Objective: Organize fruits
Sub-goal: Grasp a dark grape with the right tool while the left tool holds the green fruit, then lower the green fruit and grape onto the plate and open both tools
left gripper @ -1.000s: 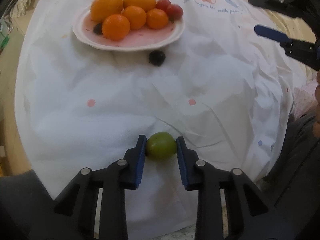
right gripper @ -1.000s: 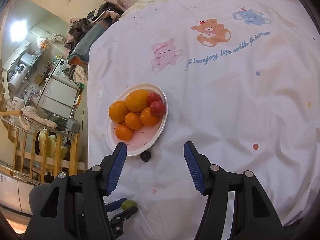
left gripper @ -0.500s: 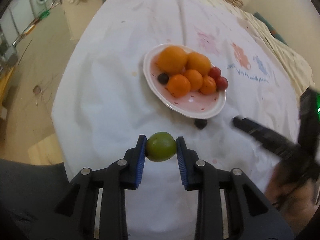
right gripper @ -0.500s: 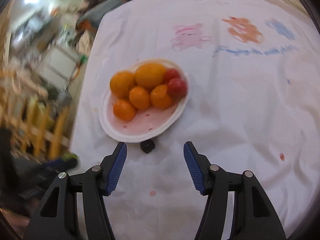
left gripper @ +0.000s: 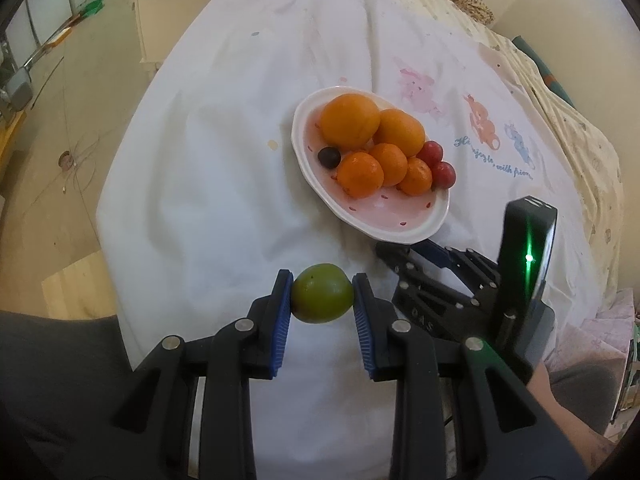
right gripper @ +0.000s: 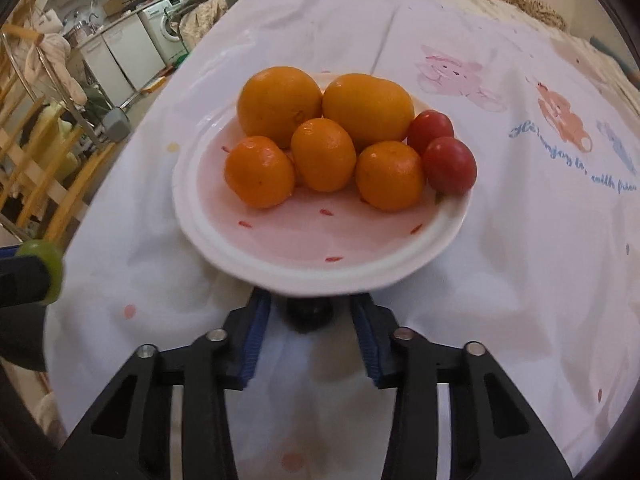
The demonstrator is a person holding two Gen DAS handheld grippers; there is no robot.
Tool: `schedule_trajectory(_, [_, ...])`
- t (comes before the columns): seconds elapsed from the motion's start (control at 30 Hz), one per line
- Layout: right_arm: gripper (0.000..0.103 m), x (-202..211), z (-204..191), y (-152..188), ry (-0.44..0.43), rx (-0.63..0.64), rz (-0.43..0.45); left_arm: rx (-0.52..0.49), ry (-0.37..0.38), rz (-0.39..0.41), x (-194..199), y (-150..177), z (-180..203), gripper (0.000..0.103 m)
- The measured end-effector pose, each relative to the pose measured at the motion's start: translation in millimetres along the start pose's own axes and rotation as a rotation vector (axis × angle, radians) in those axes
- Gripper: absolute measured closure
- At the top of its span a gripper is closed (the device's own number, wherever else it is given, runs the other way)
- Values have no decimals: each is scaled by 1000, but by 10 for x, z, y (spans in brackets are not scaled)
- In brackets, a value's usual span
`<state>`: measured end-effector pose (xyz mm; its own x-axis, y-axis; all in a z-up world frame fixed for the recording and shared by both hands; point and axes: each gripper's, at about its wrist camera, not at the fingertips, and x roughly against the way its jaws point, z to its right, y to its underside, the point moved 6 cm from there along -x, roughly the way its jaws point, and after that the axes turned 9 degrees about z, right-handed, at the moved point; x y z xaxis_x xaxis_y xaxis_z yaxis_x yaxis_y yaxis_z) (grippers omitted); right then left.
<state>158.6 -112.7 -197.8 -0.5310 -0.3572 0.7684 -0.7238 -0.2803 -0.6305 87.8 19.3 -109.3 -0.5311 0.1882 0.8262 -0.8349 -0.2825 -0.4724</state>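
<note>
Two loose fruits in hand. Left hand-held gripper (left gripper: 322, 308): pads clamped on green fruit (left gripper: 322, 298), held above the cloth at 6 o'clock of plate (left gripper: 352, 222). Right hand-held gripper (right gripper: 310, 330): jaws closing around dark berry (right gripper: 309, 314), which lies on the cloth against the plate rim at 6 o'clock; contact not certain. Plate holds oranges (right gripper: 280, 104) and red fruits (right gripper: 450, 164). Step: gathering strays. Next, likely: grip the berry firmly, lift, release both over bare plate.

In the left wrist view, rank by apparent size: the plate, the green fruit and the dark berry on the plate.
1. plate
2. green fruit, though it sits nearest the camera, which enlarges it
3. dark berry
</note>
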Motion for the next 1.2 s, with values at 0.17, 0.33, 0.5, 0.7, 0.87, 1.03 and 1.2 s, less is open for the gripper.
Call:
schedule_trajectory(0.17, [79,50,23,12,-19,7,-28,14,-6,0,-10,-10,-38,77])
schedule_trajectory(0.33, [79,211,39,105,-62,-64,-114,14,-39,9,-33,-21,-110,77])
schedule_trajectory(0.5, [79,394,244,181,-74,-187,-148,39,-62,-2,-78,-14,-202,77])
schedule_trajectory(0.7, [79,724,385,42,-111,-272,-95,24,-81,3,-77,-45,-208,77])
schedule_trajectory(0.87, [79,1011,494,-270,-160,-310,-1,-11,-77,-4,-91,-168,-105,77])
schedule_trajectory(1.03, [79,1042,613,-534,-168,-322,34,-92,-60,-10,-161,-298,169,77])
schedule_trajectory(1.2, [79,908,703,-677,-173,-331,20,-133,-51,-20,-291,-374,365,77])
